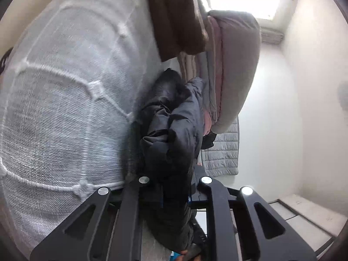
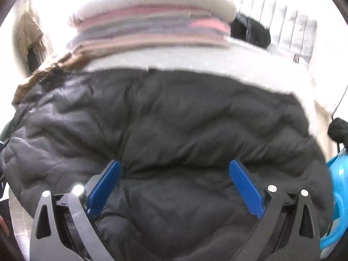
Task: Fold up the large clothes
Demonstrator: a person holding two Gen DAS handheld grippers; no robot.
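Note:
A dark padded jacket (image 2: 174,126) fills the right wrist view, lying on a pale bed cover. My right gripper (image 2: 174,174) is open, its blue fingers (image 2: 245,187) spread wide and pressed onto the jacket's puffy surface. In the left wrist view the camera is rolled sideways; the same jacket (image 1: 174,130) hangs bunched up. My left gripper (image 1: 175,198) is shut on a fold of the jacket, whose fabric passes between the fingers and hides the tips.
A stack of folded blankets in pink, grey and beige (image 2: 152,26) lies behind the jacket, also in the left wrist view (image 1: 228,69). A white knit cover (image 1: 65,108) spreads beside it. A quilted grey piece (image 1: 221,150), a brown fabric (image 1: 174,17) and a blue object (image 2: 337,187) are near.

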